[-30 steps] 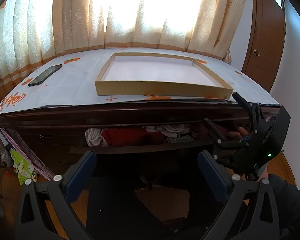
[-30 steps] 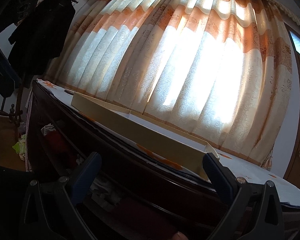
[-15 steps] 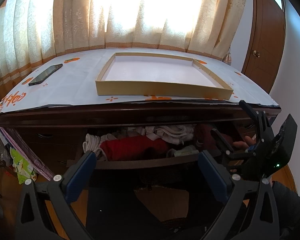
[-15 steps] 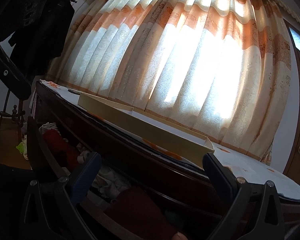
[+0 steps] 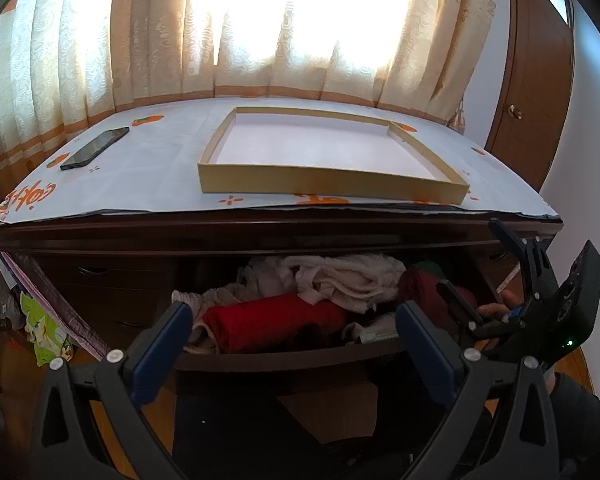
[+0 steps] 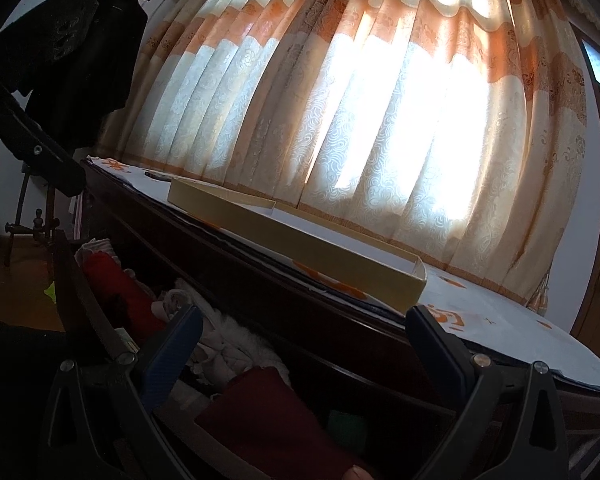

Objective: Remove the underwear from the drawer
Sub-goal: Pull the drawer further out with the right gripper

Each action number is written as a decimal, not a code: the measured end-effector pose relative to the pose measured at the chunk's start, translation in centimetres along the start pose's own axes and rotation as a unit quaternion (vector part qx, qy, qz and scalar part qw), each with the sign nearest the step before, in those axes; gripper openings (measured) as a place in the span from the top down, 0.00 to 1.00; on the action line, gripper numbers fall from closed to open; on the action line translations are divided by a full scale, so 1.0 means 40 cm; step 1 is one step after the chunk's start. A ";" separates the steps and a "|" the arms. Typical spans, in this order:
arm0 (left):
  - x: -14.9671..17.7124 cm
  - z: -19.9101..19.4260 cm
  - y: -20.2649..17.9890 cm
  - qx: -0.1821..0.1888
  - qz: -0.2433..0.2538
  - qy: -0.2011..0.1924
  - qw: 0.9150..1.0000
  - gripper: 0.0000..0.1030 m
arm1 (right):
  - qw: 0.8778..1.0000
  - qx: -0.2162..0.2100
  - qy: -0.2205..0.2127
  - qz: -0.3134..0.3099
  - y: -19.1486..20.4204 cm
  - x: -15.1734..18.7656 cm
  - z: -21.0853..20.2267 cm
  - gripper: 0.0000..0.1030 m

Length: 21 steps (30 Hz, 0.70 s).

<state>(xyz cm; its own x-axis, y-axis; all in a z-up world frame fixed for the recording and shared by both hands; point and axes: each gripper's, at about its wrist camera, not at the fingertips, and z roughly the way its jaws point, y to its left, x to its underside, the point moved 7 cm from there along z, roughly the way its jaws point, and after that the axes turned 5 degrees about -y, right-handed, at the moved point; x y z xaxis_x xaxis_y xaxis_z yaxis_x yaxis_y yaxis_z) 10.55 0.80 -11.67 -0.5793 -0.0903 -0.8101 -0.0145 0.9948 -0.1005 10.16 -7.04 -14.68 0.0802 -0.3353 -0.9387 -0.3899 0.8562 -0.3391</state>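
Drawer (image 5: 284,356) of dark wood dresser (image 5: 100,276), pulled out below the top edge, front panel toward the left wrist camera. Contents: folded red garment (image 5: 276,320) at front left; heap of white and cream underwear (image 5: 348,278) behind it, toward the middle; dark maroon cloth (image 5: 424,288) at right; small pale roll (image 5: 190,300) at far left. All lying inside the drawer, none lifted.

Left gripper (image 5: 292,344): fingers spread wide, blue pads (image 5: 160,344) either side of the drawer front, nothing between them, not touching the clothes.

Right gripper (image 6: 300,348): jaws likewise wide apart and empty, held at the drawer's right end, pointing along its length; same white heap (image 6: 236,340) and maroon cloth (image 6: 276,412) directly below. Seen from the left wrist camera as a black frame (image 5: 540,304) beside the drawer's right corner, fingertips of a hand (image 5: 500,306) behind it.

Dresser top: white cover with orange print (image 5: 152,160), shallow tan tray (image 5: 332,184) in the middle, dark phone (image 5: 95,148) well apart at left. Curtains (image 6: 360,100) behind, backlit.
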 end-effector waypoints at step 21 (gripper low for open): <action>-0.012 -0.005 0.018 -0.001 -0.005 -0.002 1.000 0.00 | 0.999 -0.027 0.045 0.001 0.023 0.006 -0.031 0.01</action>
<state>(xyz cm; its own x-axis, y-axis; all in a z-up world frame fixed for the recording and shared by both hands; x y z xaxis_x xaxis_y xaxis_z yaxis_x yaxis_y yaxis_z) 10.66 1.57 -11.26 -0.5759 -0.1007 -0.8113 -0.0219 0.9939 -0.1078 8.68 -6.83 -15.16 -0.0026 -0.3703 -0.9289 -0.4381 0.8354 -0.3318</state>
